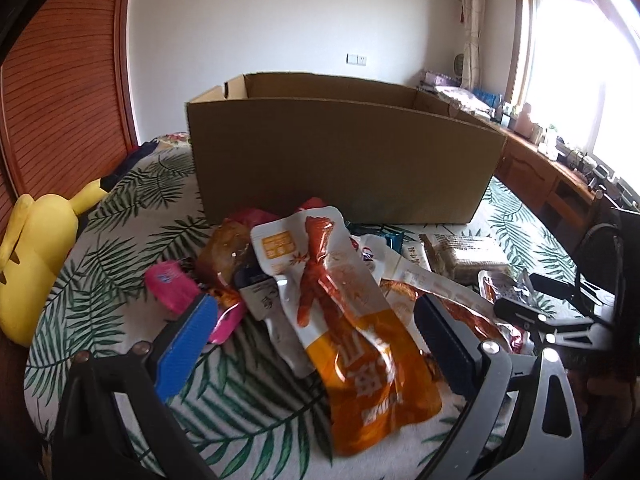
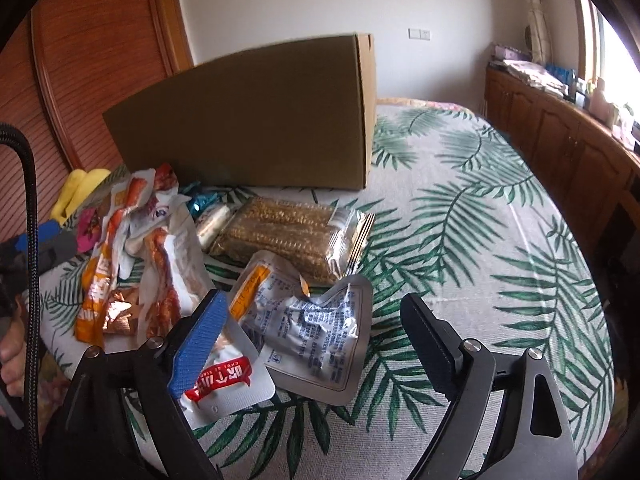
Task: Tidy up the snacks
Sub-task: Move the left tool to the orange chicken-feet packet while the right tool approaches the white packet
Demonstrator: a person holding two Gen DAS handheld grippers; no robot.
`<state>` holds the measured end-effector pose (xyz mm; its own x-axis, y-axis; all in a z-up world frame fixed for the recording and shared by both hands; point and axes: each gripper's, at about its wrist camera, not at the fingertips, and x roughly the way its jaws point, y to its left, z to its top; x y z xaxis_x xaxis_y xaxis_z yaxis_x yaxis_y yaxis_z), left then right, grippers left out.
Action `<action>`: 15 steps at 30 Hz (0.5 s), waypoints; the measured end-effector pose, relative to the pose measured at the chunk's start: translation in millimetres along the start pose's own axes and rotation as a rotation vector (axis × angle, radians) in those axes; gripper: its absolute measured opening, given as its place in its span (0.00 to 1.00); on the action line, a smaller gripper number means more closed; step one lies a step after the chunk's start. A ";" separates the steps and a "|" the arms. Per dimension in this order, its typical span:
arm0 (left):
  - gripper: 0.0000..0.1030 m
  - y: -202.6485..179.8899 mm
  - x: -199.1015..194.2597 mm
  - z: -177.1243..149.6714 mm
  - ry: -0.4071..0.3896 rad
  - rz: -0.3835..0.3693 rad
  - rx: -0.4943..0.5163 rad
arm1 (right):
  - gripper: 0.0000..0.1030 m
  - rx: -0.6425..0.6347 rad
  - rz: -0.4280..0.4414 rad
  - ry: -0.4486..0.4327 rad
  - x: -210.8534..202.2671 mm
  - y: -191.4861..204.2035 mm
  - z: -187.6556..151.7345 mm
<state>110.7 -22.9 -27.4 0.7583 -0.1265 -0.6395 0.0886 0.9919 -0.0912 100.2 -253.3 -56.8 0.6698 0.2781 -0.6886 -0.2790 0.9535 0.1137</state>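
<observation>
in front of the cardboard box, on the leaf-print bedspread, the snack packets lie in a loose heap. the right gripper hangs with its jaws apart and empty over the crumpled silver pouch, which lies just ahead between them, its long side running toward the box. the left gripper, also apart and gripping nothing, straddles the orange pouch, which points lengthwise at the box, so each hand seems nearest its own packet.
</observation>
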 end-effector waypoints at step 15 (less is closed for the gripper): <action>0.95 1.9 44.9 2.5 0.171 -0.022 -0.046 | 0.90 -0.041 -0.027 -0.006 5.0 5.5 -1.7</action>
<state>146.6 -26.6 -54.4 0.6350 -0.1524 -0.7573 0.0711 0.9877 -0.1391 100.8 -246.8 -60.9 0.6816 0.2533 -0.6865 -0.2888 0.9551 0.0657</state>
